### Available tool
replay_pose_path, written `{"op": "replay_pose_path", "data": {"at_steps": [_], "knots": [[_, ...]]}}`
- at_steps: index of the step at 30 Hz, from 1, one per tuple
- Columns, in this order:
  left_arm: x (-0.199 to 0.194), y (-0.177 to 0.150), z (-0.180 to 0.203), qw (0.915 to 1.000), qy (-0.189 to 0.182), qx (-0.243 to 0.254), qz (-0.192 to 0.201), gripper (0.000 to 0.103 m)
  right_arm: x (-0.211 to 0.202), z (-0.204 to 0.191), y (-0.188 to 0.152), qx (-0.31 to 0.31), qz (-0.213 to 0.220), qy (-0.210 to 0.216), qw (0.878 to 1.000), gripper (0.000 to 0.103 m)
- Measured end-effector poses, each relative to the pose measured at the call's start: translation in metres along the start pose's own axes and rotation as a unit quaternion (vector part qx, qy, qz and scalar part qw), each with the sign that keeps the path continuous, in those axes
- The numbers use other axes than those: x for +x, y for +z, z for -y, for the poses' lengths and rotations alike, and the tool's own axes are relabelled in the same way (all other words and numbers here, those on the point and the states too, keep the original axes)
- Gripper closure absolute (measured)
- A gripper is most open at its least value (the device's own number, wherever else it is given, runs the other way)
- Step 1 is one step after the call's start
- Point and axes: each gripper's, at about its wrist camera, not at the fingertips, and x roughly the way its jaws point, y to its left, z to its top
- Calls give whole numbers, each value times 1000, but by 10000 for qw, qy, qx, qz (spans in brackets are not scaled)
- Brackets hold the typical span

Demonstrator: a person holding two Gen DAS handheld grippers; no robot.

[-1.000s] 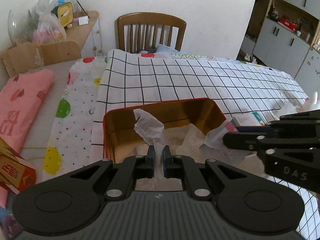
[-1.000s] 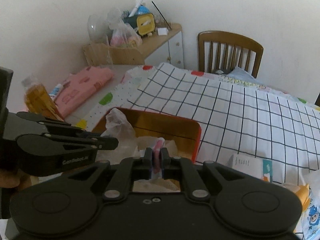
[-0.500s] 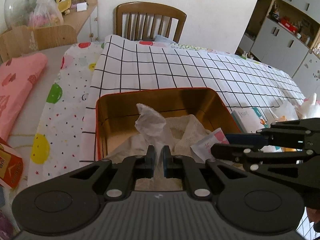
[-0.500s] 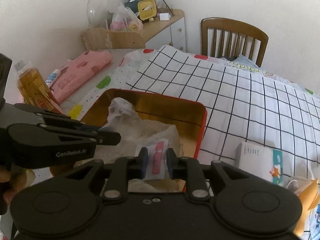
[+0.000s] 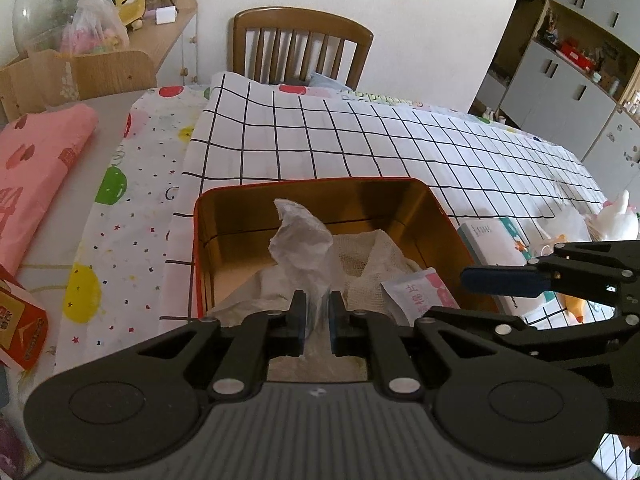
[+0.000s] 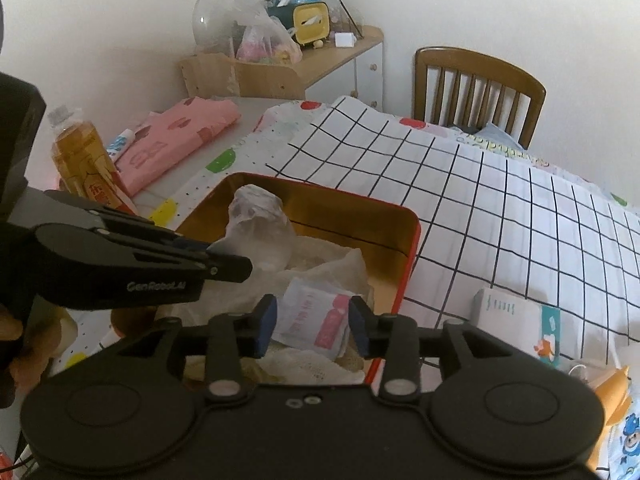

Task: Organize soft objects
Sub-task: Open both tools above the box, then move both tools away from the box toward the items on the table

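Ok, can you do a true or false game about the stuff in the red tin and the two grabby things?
1. The left hand-held gripper pinches a crinkly plastic bag. True.
2. The right hand-held gripper squeezes the small packet. False: its jaws have just been opening and the packet lies loose between them.
3. The packet is in the tin. True.
4. The tin is blue outside. False: red.
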Motion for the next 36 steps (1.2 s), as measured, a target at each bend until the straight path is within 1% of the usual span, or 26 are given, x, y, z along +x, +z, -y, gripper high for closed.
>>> {"op": "replay_pose_path", "data": {"at_steps": [2,3,4,5,6,10,12,16,20,27,29,30,33,36], "knots": [[-2,0,0,10000,30,-2,21,82,-4,0,0,-19,36,-4,10000,61],[-4,-1,1,10000,30,0,38,69,-5,-1,-1,-17,49,-8,10000,60],[-5,-1,1,10000,23,5,49,46,-7,0,-1,-13,59,5,10000,60],[-6,-1,1,10000,22,7,65,34,-9,0,-1,-6,70,8,10000,59],[-8,-1,2,9999,29,9,101,28,-11,0,-1,-2,82,3,10000,59],[-17,-1,4,9998,29,2,185,28,-21,3,-1,71,155,14,9999,58],[-24,-2,5,9997,19,17,224,28,-29,5,-1,108,224,50,9997,53],[-40,-2,8,9995,7,-30,306,28,-49,6,-1,105,374,78,9992,51],[-56,-2,15,9992,24,-42,409,28,-69,7,-2,79,546,105,9984,46],[-82,0,39,9979,18,106,640,28,-102,16,-9,160,799,189,9965,40],[-88,1,47,9974,-14,170,707,23,-110,19,-12,193,865,178,9959,39],[-92,1,53,9970,-18,201,750,20,-115,22,-13,209,893,178,9956,38],[-98,2,67,9962,-110,258,829,20,-126,30,-17,281,986,168,9946,31],[-101,2,80,9958,-172,301,849,20,-139,40,-22,379,1066,165,9934,27]]}}
